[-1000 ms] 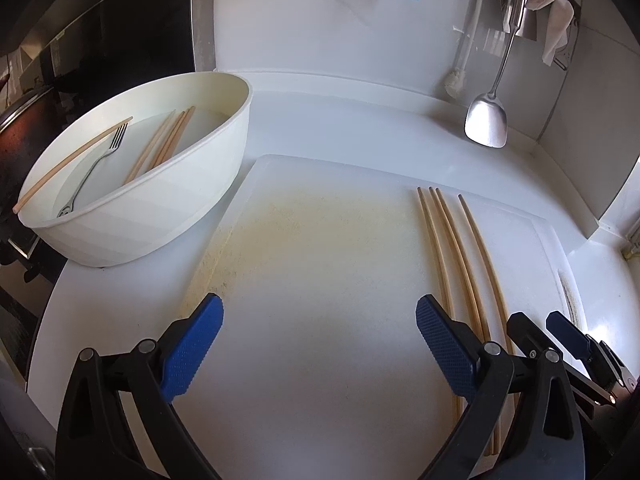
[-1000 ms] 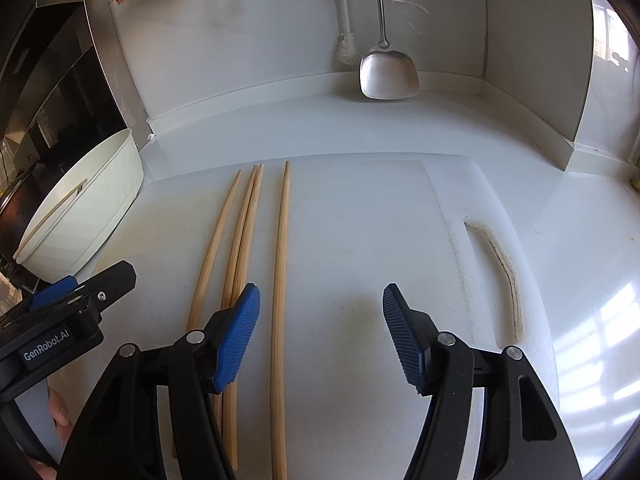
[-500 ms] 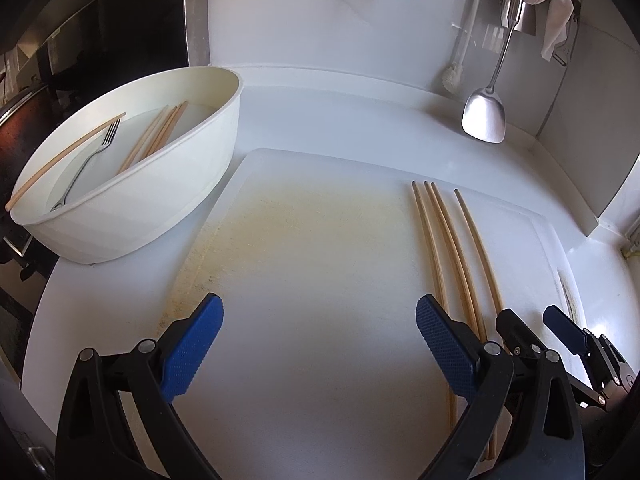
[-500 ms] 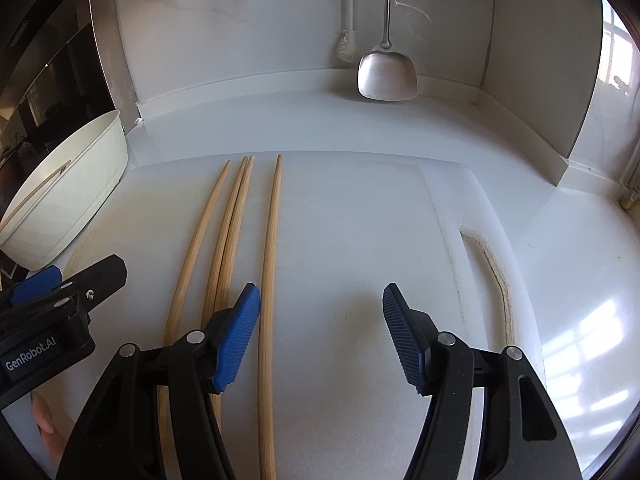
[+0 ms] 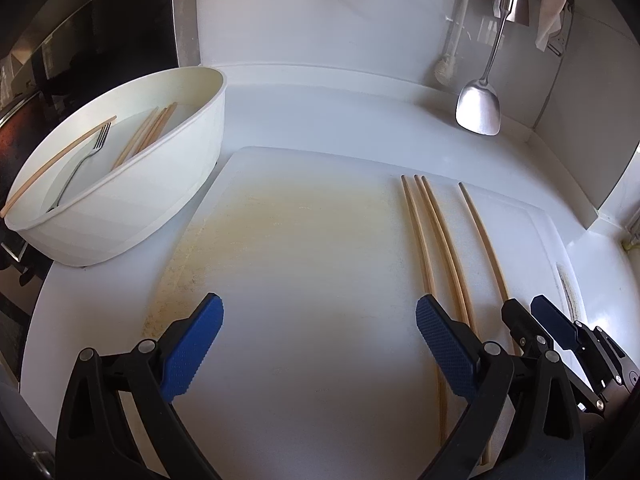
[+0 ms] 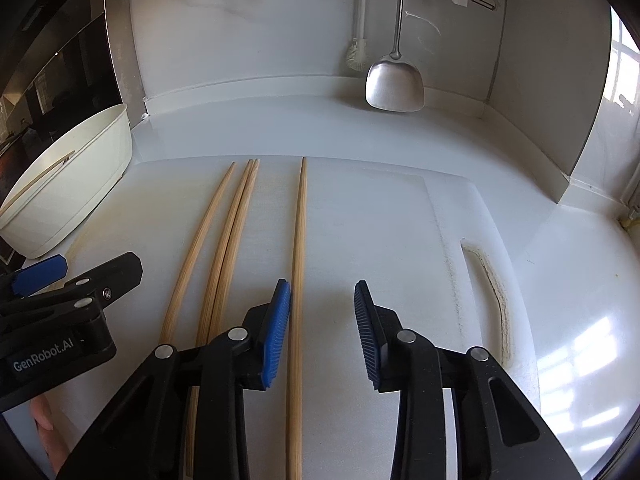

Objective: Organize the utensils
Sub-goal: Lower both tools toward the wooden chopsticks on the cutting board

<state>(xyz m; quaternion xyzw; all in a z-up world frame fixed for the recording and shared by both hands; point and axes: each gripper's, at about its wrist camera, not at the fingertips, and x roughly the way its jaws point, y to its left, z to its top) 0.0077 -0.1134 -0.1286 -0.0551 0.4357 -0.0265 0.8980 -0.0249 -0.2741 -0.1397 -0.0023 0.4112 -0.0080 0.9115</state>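
Note:
Four wooden chopsticks lie lengthwise on the white cutting board [image 5: 320, 264]. Three of them [image 6: 224, 248] lie close together. The fourth chopstick [image 6: 298, 264] lies apart to their right, also seen in the left wrist view [image 5: 482, 236]. My right gripper [image 6: 320, 332] is low over the board and its jaws are closing. The lone chopstick lies between them, right beside the left pad [image 6: 278, 332], while the right pad stands well off it. My left gripper [image 5: 318, 340] is open over the bare stained board, with nothing between its fingers.
A white oval bowl [image 5: 132, 216] at the left holds a fork [image 5: 80, 164] and several chopsticks [image 5: 146, 136]. A steel spatula [image 6: 394, 84], a brush and a cloth hang on the back wall. The counter ends at walls at the back and right.
The right gripper's jaws have narrowed a lot around the lone chopstick, which now lies a little farther from the other three. The left gripper has barely moved.

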